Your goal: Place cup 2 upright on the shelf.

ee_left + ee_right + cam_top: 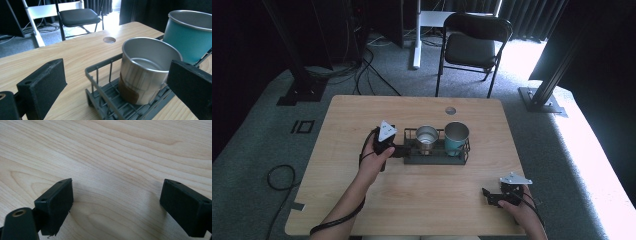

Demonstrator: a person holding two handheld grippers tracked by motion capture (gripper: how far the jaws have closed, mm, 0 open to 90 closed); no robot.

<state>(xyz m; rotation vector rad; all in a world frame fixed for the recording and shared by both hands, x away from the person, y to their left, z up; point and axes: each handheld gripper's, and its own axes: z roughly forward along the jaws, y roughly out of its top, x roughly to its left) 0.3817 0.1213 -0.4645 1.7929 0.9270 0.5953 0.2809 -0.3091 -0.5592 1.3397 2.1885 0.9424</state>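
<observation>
A dark wire rack [437, 156] sits mid-table with a steel cup [427, 136] at its left end and a teal cup [456, 138] at its right, both upright. My left gripper [399, 150] is at the rack's left end, open. In the left gripper view its jaws stand wide around my left gripper [115, 75], with the steel cup [147, 70] just ahead between them, untouched. The teal cup [190, 35] stands behind it in the rack [100, 100]. My right gripper [487, 194] rests near the table's front right, open over bare wood [117, 195].
The wooden table [362, 200] has a round hole [450, 110] near its far edge, also seen as the hole [109, 39]. A black chair [472, 47] stands beyond the table. Cables lie on the floor at the left [279, 177].
</observation>
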